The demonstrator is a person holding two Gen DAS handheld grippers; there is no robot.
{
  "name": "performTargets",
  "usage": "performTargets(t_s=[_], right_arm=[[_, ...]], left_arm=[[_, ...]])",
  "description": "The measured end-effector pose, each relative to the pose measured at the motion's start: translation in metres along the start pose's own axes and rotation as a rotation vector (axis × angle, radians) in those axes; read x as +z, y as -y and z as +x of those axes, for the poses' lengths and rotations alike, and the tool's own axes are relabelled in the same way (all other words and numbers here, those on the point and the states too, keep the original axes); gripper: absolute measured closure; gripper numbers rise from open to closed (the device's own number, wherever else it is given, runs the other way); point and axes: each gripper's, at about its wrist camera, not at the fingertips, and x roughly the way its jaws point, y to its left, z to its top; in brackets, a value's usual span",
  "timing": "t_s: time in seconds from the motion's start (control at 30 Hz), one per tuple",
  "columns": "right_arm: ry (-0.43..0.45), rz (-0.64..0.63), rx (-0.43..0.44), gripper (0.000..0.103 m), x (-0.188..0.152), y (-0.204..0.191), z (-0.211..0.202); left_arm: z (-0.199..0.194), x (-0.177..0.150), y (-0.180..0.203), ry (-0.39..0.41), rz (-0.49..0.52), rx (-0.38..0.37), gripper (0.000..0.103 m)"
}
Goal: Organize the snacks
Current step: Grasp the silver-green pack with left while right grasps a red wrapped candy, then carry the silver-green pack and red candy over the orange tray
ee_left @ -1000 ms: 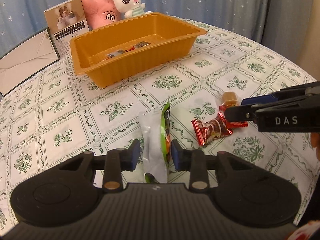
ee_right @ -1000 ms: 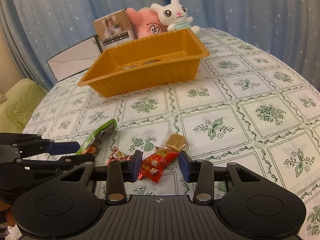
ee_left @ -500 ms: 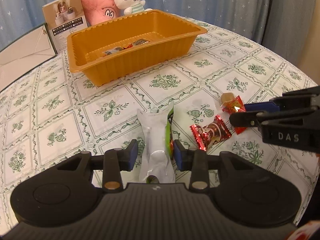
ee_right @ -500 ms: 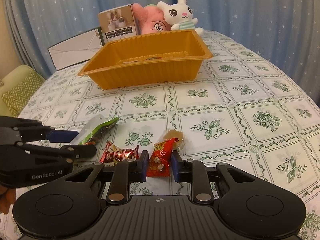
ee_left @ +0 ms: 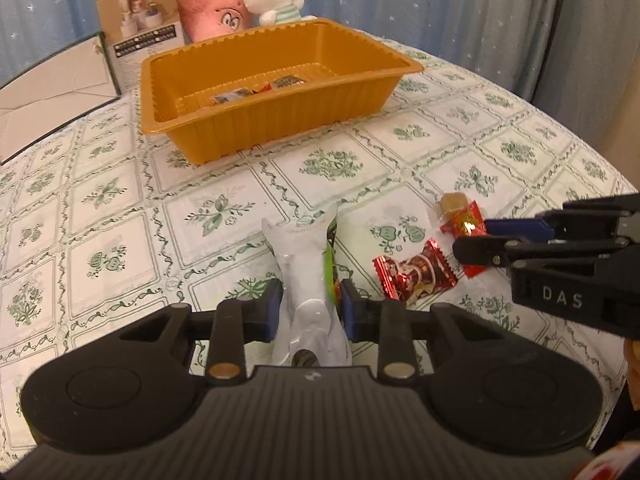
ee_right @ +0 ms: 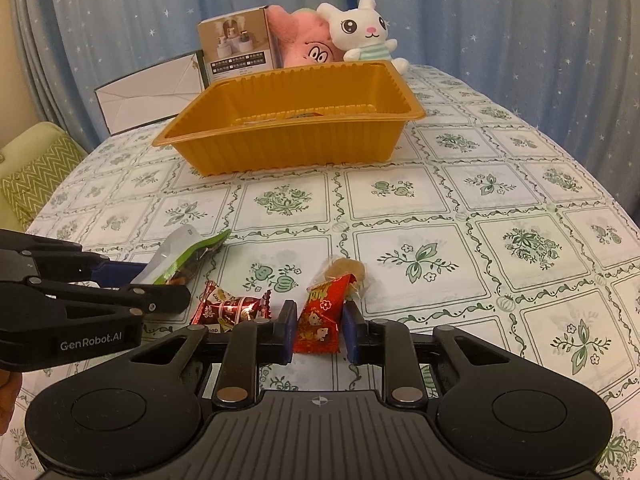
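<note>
My left gripper [ee_left: 308, 306] is shut on a white and green snack pouch [ee_left: 308, 272], held just above the tablecloth; the pouch also shows in the right wrist view [ee_right: 188, 254]. My right gripper [ee_right: 319, 330] is shut on a red snack packet [ee_right: 322, 316], which also shows in the left wrist view [ee_left: 464, 220]. A brown candy [ee_right: 348, 270] lies just beyond it. A shiny red wrapped candy [ee_left: 414, 274] lies on the cloth between the grippers. The orange tray [ee_left: 276, 120] stands farther back with a few small snacks [ee_left: 256, 88] inside.
Behind the tray stand a printed box [ee_right: 238, 46], a pink plush [ee_right: 304, 48] and a white bunny plush [ee_right: 364, 32]. A white envelope board [ee_left: 48, 88] lies at the back left. A green cushion [ee_right: 32, 172] sits off the table's left. Blue curtains hang behind.
Both grippers closed on their snacks: left on the pouch, right on the red packet. Both lifted slightly and moved toward the tray.
</note>
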Motion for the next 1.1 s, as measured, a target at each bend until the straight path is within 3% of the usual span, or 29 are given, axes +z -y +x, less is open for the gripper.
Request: performTargets(t_s=[0.27, 0.57, 1.1], right_arm=[[0.031, -0.032, -0.001, 0.079, 0.002, -0.004, -0.009], [0.081, -0.034, 0.002, 0.079, 0.012, -0.003, -0.025], [0.173, -0.025, 0.021, 0.079, 0.063, 0.019, -0.037]], left_arm=[[-0.011, 0.001, -0.002, 0.035, -0.091, 0.015, 0.076], [-0.027, 0.01, 0.008, 0.104, -0.127, 0.039, 0.076], [-0.043, 0.057, 0.002, 0.225, -0.162, 0.095, 0.076]])
